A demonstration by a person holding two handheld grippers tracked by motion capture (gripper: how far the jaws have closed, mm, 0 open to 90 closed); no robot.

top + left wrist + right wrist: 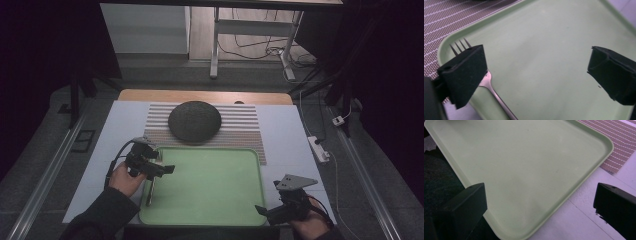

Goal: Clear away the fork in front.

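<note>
On the green tray [210, 200], by its left rim, lies a fork [496, 96]. Our left claw [536, 67] hangs wide just above it; our right claw [541, 207] gapes empty. We'd straddle the handle squarely before closing.

Dark long sleeve [97, 212] worn on left forearm. Black blocky two-jaw grippers [150, 165] noted; grey three-cornered plate [295, 181] mounted atop right one.
</note>
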